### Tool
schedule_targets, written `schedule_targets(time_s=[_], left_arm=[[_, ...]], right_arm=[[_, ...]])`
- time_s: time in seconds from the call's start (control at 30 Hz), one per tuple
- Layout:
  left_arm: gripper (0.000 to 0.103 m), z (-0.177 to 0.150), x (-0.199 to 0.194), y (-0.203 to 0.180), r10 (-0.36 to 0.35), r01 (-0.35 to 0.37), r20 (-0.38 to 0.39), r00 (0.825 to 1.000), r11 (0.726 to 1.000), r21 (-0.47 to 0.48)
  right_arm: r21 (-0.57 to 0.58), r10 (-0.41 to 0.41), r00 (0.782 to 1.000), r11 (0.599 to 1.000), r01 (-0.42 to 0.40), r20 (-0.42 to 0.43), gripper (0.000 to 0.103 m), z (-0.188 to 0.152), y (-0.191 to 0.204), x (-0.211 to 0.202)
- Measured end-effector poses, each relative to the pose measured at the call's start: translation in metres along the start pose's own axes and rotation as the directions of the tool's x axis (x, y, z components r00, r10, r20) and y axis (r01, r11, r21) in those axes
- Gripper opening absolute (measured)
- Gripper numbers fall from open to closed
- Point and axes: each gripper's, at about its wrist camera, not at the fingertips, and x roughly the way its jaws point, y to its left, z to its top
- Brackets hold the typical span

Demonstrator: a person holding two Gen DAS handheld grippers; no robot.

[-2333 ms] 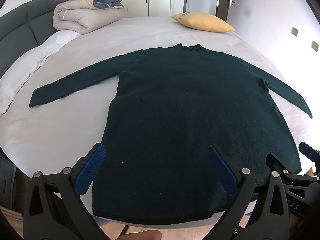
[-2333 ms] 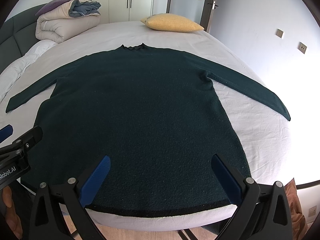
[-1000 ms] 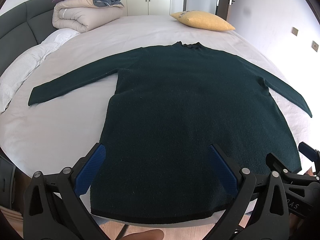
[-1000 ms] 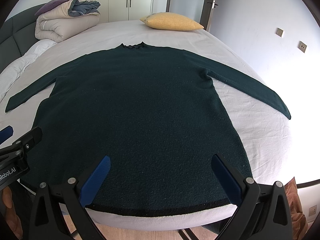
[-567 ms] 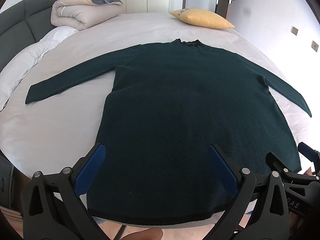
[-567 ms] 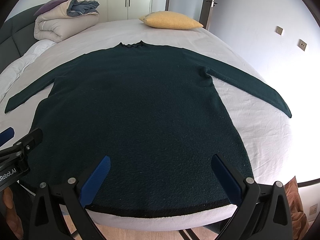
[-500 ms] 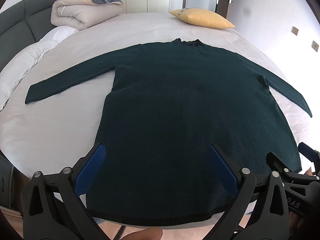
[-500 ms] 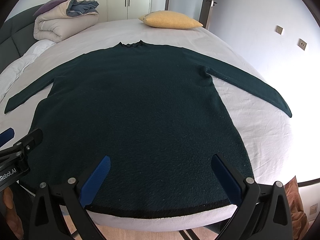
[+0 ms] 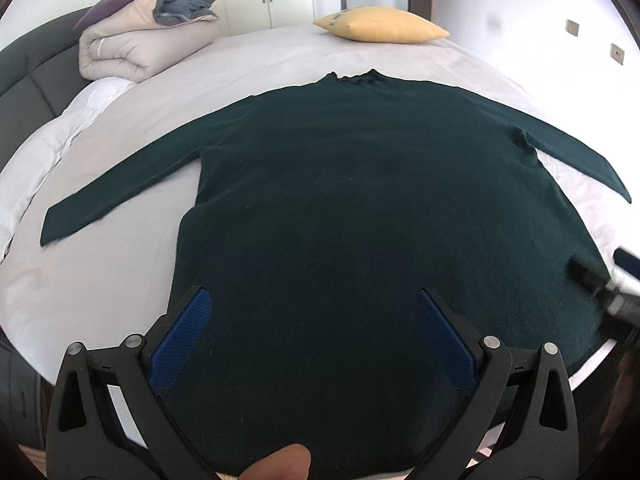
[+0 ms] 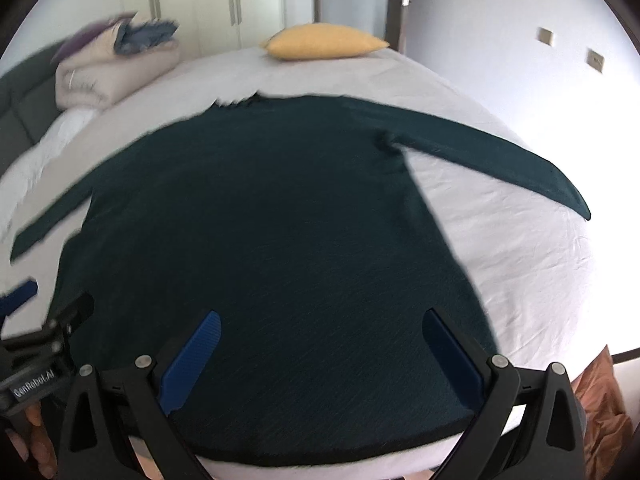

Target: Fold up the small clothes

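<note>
Hovering over the near hem, the left gripper (image 9: 308,336) has its blue-padded fingers (image 9: 180,344) spread wide, holding nothing; whether the tips brush the knit cannot be told. The right gripper (image 10: 320,356) is equally wide open and empty (its view is motion-blurred). The dark green sweater (image 9: 360,200) lies flat on the white bed (image 9: 100,280), both sleeves stretched outward, collar toward a yellow pillow (image 9: 380,28).

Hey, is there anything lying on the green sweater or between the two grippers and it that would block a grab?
Nothing visible does. The sweater lies flat on the bed with nothing on it. The left gripper and right gripper are both open just above its hem. The yellow pillow and folded duvet sit well beyond the collar.
</note>
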Motion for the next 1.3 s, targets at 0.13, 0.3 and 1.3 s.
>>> schedule_targets(time_s=[0.13,0.3,1.3], left_arm=[[0.103,0.026,0.012,0.004,-0.048,0.048,-0.005,0.999,0.999,0.011],[0.103,0.062,0.024,0.009,-0.174,0.174,0.005,0.985,0.985,-0.019],[0.103,0.097,0.093,0.03,-0.249,0.255,0.058,0.967,0.955,-0.151]], right_arm=[[0.174,-0.006,0.998,0.985,-0.005,0.066,0.103,0.027,-0.077,-0.002],[0.519,0.008,0.996,0.853,-0.051,0.084,0.103,0.05,-0.21,0.009],[0.908,0.135,0.93,0.207,-0.365,0.343,0.038,0.044,-0.395,0.093]])
